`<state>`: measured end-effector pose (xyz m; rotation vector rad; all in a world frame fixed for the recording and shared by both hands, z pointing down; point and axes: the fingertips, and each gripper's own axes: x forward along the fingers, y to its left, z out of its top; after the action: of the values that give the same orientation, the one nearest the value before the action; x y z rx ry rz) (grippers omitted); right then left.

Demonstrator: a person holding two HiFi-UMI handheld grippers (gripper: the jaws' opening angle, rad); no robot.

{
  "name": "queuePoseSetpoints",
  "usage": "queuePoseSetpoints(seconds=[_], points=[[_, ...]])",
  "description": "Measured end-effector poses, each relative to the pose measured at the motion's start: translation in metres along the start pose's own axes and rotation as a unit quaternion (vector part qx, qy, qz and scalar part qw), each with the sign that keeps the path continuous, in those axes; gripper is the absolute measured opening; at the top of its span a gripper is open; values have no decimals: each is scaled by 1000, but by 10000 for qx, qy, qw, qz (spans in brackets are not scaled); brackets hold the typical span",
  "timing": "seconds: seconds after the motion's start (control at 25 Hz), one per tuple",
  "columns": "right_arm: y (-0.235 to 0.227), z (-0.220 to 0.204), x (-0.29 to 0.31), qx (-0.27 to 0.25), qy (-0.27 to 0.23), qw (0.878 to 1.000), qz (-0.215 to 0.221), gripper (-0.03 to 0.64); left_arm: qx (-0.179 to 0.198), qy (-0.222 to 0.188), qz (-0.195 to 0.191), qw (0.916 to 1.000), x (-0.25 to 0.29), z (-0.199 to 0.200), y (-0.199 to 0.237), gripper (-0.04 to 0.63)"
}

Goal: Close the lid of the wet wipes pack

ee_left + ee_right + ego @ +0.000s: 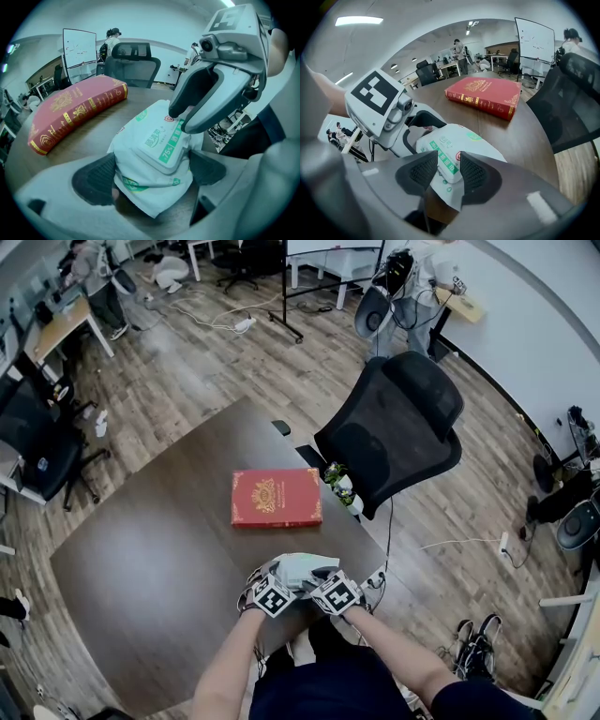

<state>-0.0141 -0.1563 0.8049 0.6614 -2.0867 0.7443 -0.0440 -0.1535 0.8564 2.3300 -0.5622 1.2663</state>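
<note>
The white-and-green wet wipes pack lies at the near edge of the dark table. My left gripper is shut on it, one pad against each side of the pack. The lid lies flat on top of the pack. My right gripper comes down from above with its jaws nearly together and its tips on the far end of the lid. In the right gripper view the pack shows through the narrow gap of that gripper, with the left gripper's marker cube just beyond.
A red book lies flat in the middle of the table, beyond the pack. A black office chair stands at the table's far right edge, with a small plant beside it. People and desks stand in the room behind.
</note>
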Motion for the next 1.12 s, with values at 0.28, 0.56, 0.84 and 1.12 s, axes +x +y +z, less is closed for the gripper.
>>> queuePoseSetpoints(seconds=[0.28, 0.56, 0.84, 1.12], points=[[2, -3, 5, -174, 89, 9994, -301, 209, 7, -9, 13, 10000, -2, 2, 0, 497], [2, -5, 9, -491, 204, 9968, -605, 209, 4, -11, 4, 10000, -2, 2, -1, 497], [3, -6, 12, -787, 272, 9928, -863, 213, -7, -25, -15, 10000, -2, 2, -2, 497], [2, -8, 16, -949, 229, 9907, -951, 216, 4, -25, 0, 10000, -2, 1, -1, 497]])
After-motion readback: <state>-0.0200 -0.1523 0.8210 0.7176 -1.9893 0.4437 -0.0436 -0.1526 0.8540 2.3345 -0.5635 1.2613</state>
